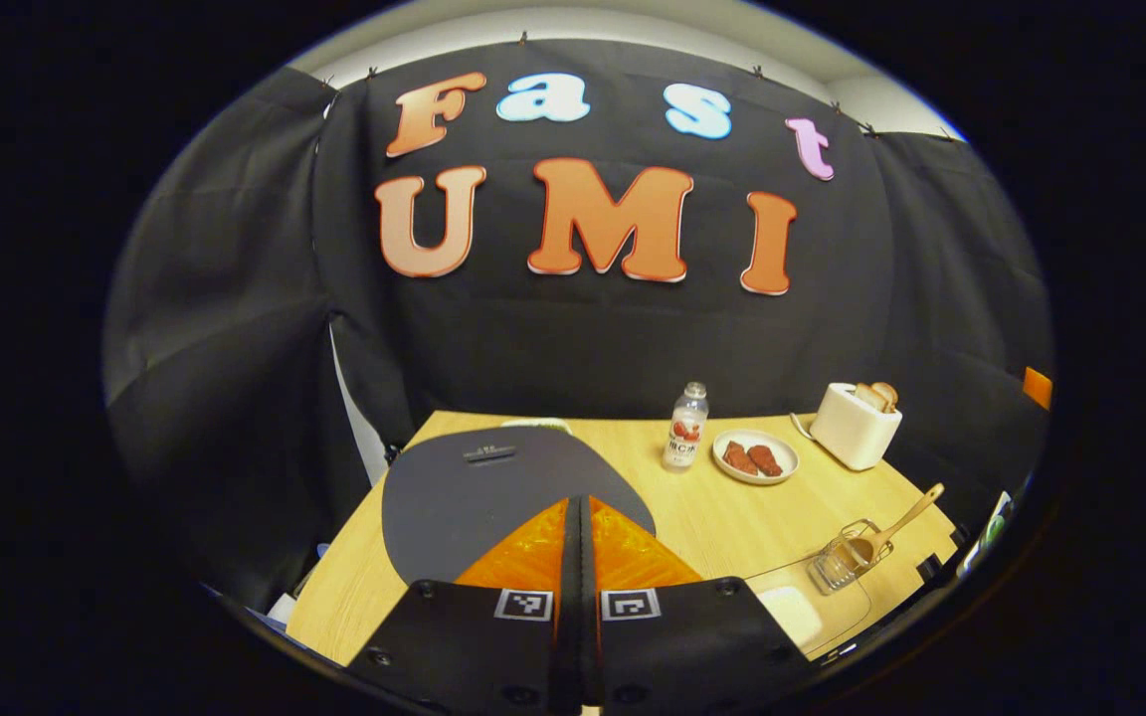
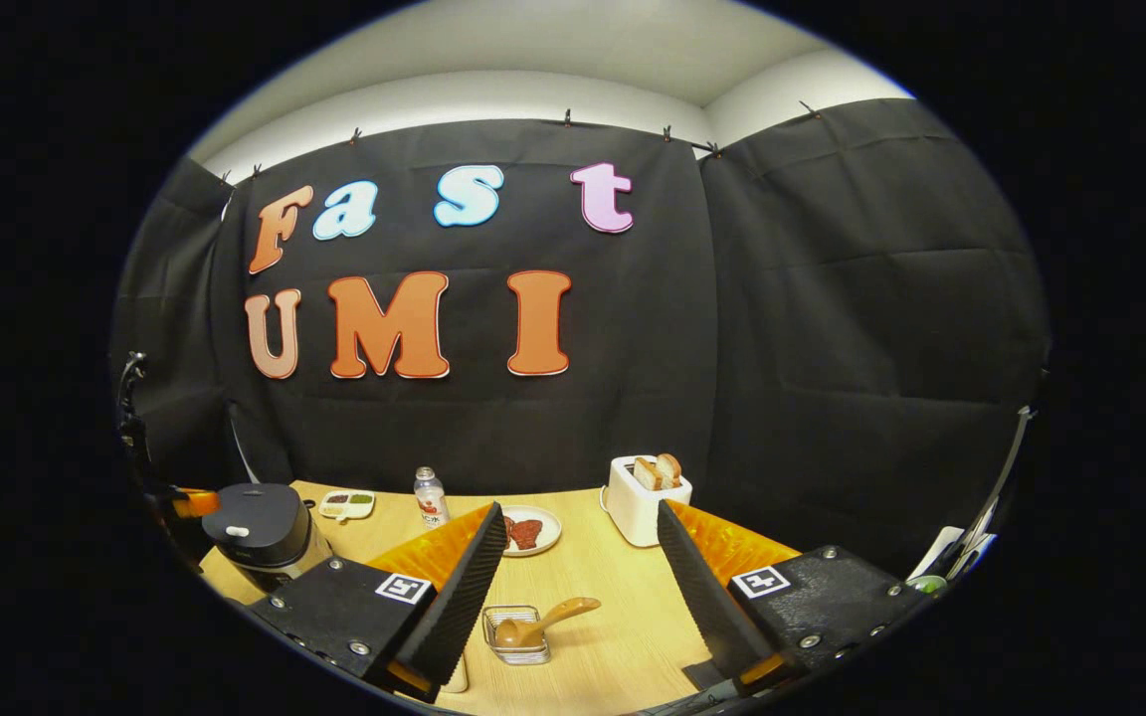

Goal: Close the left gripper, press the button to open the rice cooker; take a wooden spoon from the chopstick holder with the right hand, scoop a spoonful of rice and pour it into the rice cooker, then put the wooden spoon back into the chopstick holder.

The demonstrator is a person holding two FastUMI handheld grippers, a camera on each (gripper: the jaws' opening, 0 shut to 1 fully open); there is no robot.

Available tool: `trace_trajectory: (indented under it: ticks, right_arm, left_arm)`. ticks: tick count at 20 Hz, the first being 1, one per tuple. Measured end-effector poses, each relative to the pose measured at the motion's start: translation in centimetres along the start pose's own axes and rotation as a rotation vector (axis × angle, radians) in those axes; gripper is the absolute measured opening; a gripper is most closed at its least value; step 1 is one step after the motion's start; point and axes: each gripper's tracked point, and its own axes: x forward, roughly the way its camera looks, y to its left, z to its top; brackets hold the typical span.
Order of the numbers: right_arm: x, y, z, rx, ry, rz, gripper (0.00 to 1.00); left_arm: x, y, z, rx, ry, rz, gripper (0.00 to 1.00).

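1. Left tool (image 1: 579, 517) has its two fingers pressed together with nothing between them, poised above the dark lid of the rice cooker (image 1: 493, 487), which looks closed.
2. Right tool (image 2: 581, 567) is spread wide and holds nothing; between its fingers lie the wire chopstick holder (image 2: 516, 633) and the wooden spoon (image 2: 543, 622) resting in it, handle slanting up to the right.
3. Rice cooker sits at the table's (image 1: 722, 517) left end; the holder is well apart from it toward the near right.
4. Farther back stand a small bottle (image 1: 685, 426), a plate of reddish food (image 1: 755, 456) and a white toaster (image 1: 856, 426) with bread in it.
5. Risk, as I judge it: the shut fingers could slide off the button or miss it, since the button itself cannot be made out on the lid.
6. Risk with the spoon: a loose or off-centre pinch on the slanted handle could tip the light holder.
7. Where the rice to be scooped sits is unclear; a pale dish (image 1: 792, 612) near the holder is partly covered by the left tool's body.
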Motion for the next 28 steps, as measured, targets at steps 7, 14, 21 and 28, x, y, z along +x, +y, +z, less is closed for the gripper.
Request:
trace_trajectory:
  ticks: [7, 14, 21, 28]
  right_arm:
    - [-0.1, -0.5, -1.1, -0.010, 0.028, -0.019, 0.94]
    - [0.1, 0.7, -1.9, 0.002, 0.044, 0.007, 0.95]
    - [0.3, 1.1, -2.7, 0.006, 0.046, 0.026, 0.94]
    - [1.4, 1.0, -4.2, 0.027, 0.061, 0.037, 0.94]
  left_arm:
    - [2.1, 1.0, -3.6, 0.038, 0.133, 0.012, 0.04]
    - [1.9, 1.5, -4.0, -0.024, 0.164, -0.030, 0.05]
    - [-1.5, 1.5, 5.8, 0.043, -0.072, 0.040, 0.04]
    - [-7.5, 2.0, 14.0, 0.027, -0.275, 0.076, 0.04]
